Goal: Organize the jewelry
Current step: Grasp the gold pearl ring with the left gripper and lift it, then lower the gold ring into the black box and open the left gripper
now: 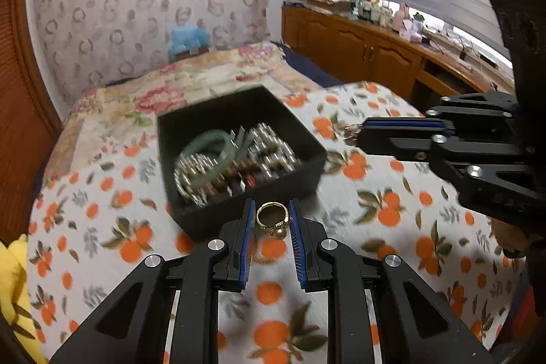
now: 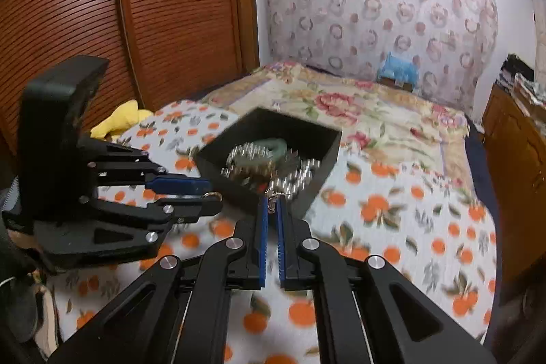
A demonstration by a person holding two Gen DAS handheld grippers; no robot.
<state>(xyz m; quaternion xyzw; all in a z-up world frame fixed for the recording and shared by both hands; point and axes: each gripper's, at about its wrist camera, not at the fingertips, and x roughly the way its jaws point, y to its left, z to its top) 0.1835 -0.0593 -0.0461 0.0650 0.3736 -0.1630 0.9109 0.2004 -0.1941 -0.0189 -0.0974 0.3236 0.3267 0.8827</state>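
A black open box (image 1: 239,111) sits on the orange-print blanket (image 1: 375,193), holding a green bangle (image 1: 213,142) and silver bead strands (image 1: 269,145). My left gripper (image 1: 272,217) is shut on a gold ring (image 1: 271,216) with a small pearl, just in front of the box's near wall. My right gripper (image 2: 272,203) is shut on a small silver jewelry piece (image 2: 272,197) just in front of the box (image 2: 320,132). In the left wrist view the right gripper (image 1: 355,135) is at the box's right. In the right wrist view the left gripper (image 2: 211,191) is at the box's left.
The blanket lies over a bed with a floral quilt (image 1: 191,81). A yellow cloth (image 2: 119,120) lies at the bed's left edge by a wooden slatted wardrobe (image 2: 102,5). A wooden cabinet (image 1: 358,46) with clutter stands to the right. A blue item (image 1: 187,40) rests by the headboard.
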